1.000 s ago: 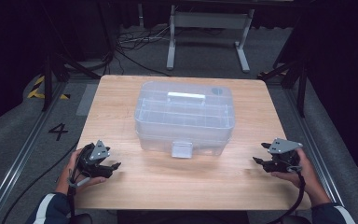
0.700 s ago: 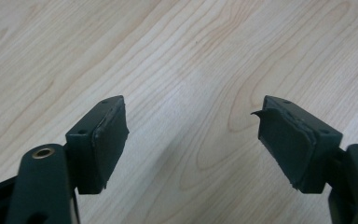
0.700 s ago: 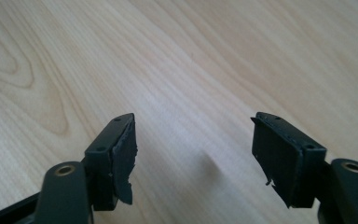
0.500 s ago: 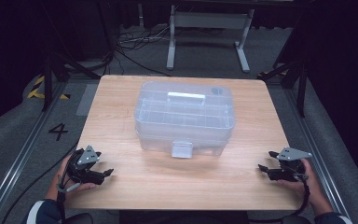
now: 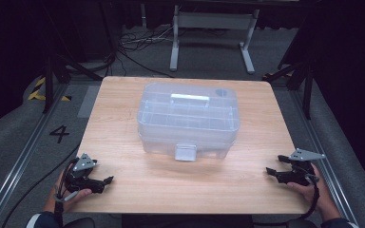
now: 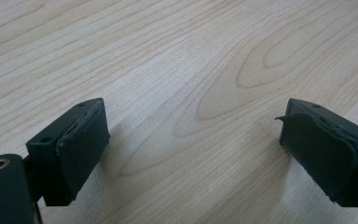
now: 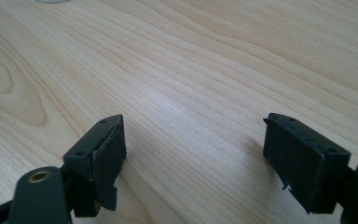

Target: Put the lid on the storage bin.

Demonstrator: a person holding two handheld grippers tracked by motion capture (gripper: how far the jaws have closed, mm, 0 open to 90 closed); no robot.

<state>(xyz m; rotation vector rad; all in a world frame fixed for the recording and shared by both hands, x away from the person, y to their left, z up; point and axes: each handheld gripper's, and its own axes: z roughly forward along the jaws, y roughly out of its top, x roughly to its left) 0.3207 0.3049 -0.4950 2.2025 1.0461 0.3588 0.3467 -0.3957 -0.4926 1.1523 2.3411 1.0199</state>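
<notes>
Table [image 5: 123, 118] carries my clear lidded box [image 5: 188, 118] at its middle, long side running crossways, ahead of and between my left gripper [image 5: 105, 180] and right gripper [image 5: 269, 172], both equally near, jaws just opened with nothing between them.

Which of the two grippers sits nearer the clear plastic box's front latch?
The left gripper, by a little. It lies inside the table's near left corner, while the right gripper sits out by the right edge, farther from the latch.
</notes>
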